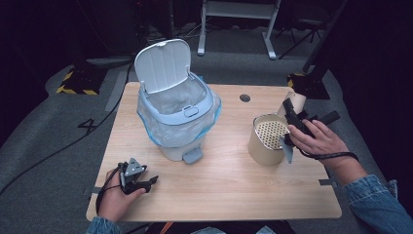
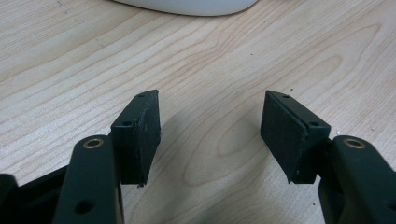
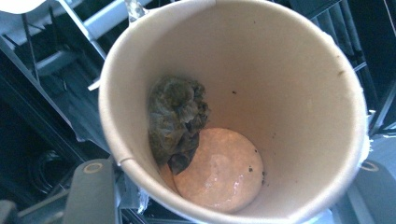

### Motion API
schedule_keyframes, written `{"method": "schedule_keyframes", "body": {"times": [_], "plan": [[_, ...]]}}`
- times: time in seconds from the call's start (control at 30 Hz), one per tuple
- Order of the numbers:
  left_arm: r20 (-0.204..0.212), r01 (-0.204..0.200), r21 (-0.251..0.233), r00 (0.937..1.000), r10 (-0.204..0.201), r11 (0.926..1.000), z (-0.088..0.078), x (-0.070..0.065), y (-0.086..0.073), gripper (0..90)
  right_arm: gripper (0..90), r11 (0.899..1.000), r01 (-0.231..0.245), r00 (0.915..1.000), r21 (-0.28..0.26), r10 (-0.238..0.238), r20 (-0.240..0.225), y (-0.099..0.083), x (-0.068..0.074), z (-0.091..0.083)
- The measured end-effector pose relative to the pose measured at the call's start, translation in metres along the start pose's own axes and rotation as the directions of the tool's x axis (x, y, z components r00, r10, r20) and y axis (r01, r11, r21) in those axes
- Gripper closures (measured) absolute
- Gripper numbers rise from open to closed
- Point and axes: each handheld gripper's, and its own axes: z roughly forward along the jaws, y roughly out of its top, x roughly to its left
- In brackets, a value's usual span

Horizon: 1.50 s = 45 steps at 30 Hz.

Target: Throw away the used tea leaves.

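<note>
Light wooden table (image 1: 219,190); pale blue pedal bin (image 1: 178,114) with lid up, beyond left hand-held gripper (image 2: 212,128), jaws spread, empty. Right hand-held gripper (image 1: 292,122) clamps tan paper cup (image 3: 280,93), tipped beside perforated kraft canister (image 1: 267,139); dark soggy tea bag (image 3: 177,119) clings inside cup wall.

In the right gripper view the paper cup (image 3: 299,102) blocks the pads of the right gripper (image 3: 229,196), so the contact itself can't be seen; the cup's lower rim runs off the bottom edge. The dark wet clump (image 3: 177,119) stuck to its inner wall is too crumpled to identify. From the high view, the person's right hand (image 1: 316,139) covers most of that gripper. In the left gripper view, the white base (image 2: 187,5) at the top is cut off by the edge.
</note>
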Motion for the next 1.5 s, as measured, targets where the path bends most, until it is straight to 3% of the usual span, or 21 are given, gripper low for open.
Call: {"method": "schedule_keyframes", "body": {"times": [0.17,0.2,0.3,0.5,0.53,0.7,0.93,0.97,1.07,1.13,1.17,1.23,1.3,1.33,1.37,1.4,1.43,1.47,1.5], "plan": [[0.0,0.0,0.0,1.0,0.0,1.0,0.0,0.0,0.0,38.3,35.1,0.996,0.082,0.9961,0.02,-0.083,0.03,0.002,0.001,-0.003],[0.001,0.0,0.0,1.0,0.0,1.0,0.0,0.0,0.0,38.3,35.1,0.994,0.111,0.9935,0.009,-0.111,0.024,0.002,0.0,-0.003],[0.0,0.001,0.001,1.0,-0.001,1.0,0.0,0.0,0.0,38.3,35.1,0.99,0.14,0.9899,0.014,-0.14,0.022,0.003,0.0,-0.004],[0.0,0.0,0.0,1.0,0.0,1.0,0.0,0.0,0.0,38.3,35.1,0.987,0.156,0.9859,0.045,-0.158,0.054,0.004,-0.001,-0.009],[0.0,-0.001,0.001,1.0,0.001,1.0,0.0,0.0,0.0,38.3,35.1,0.984,0.176,0.9833,0.042,-0.178,0.039,0.005,-0.003,-0.008],[0.001,0.002,0.001,1.0,-0.002,1.0,0.0,0.0,0.0,38.3,35.1,0.981,0.187,0.9803,0.059,-0.19,0.053,0.002,-0.007,-0.006],[0.001,0.002,0.001,1.0,-0.002,1.0,0.0,0.0,0.0,38.3,34.9,0.989,0.136,0.9881,0.063,-0.14,0.062,0.0,-0.008,-0.008],[0.001,0.002,0.001,1.0,-0.002,1.0,0.0,0.0,0.0,38.3,34.7,0.989,0.144,0.9867,0.042,-0.147,0.07,0.0,-0.009,-0.008],[0.001,0.0,0.0,1.0,0.0,1.0,0.0,0.0,0.0,38.3,34.5,0.997,0.072,0.996,0.011,-0.073,0.051,-0.001,-0.009,-0.008],[0.002,0.002,0.001,1.0,-0.002,1.0,0.0,0.0,0.0,38.3,34.3,0.998,-0.061,0.9977,-0.035,0.062,0.029,-0.005,-0.009,-0.007],[0.001,0.002,0.0,1.0,-0.002,1.0,0.0,0.0,0.0,38.3,34.2,0.992,-0.116,0.9931,-0.043,0.116,0.015,-0.008,-0.009,-0.007],[0.001,0.0,0.0,1.0,0.0,1.0,0.0,0.0,0.0,38.3,34.0,0.984,-0.167,0.986,-0.058,0.167,0.002,-0.012,-0.01,-0.006],[0.0,0.0,0.0,1.0,0.0,1.0,0.0,0.0,0.0,38.3,33.8,0.969,-0.229,0.9734,-0.089,0.228,-0.022,-0.016,-0.01,-0.005],[0.0,0.0,0.0,1.0,0.0,1.0,0.0,0.0,0.0,38.3,33.8,0.942,-0.314,0.9494,-0.119,0.309,-0.055,-0.019,-0.01,-0.005],[0.0,0.0,0.0,1.0,0.0,1.0,0.0,0.0,0.0,38.3,33.7,0.921,-0.368,0.9294,-0.129,0.361,-0.076,-0.022,-0.009,-0.004],[0.0,-0.001,0.0,1.0,0.001,1.0,0.0,0.0,0.0,38.3,33.7,0.908,-0.396,0.9176,-0.134,0.387,-0.091,-0.024,-0.009,-0.003],[0.0,0.0,0.0,1.0,0.0,1.0,0.0,0.0,0.0,38.3,33.6,0.882,-0.45,0.8922,-0.141,0.437,-0.115,-0.027,-0.008,-0.003],[0.0,0.0,0.0,1.0,0.0,1.0,0.0,0.0,0.0,38.3,33.6,0.869,-0.473,0.8803,-0.145,0.458,-0.124,-0.029,-0.008,-0.002],[0.001,-0.001,0.001,1.0,0.001,1.0,0.0,0.0,0.0,38.3,33.6,0.821,-0.549,0.8344,-0.154,0.528,-0.16,-0.032,-0.006,-0.001]]}}
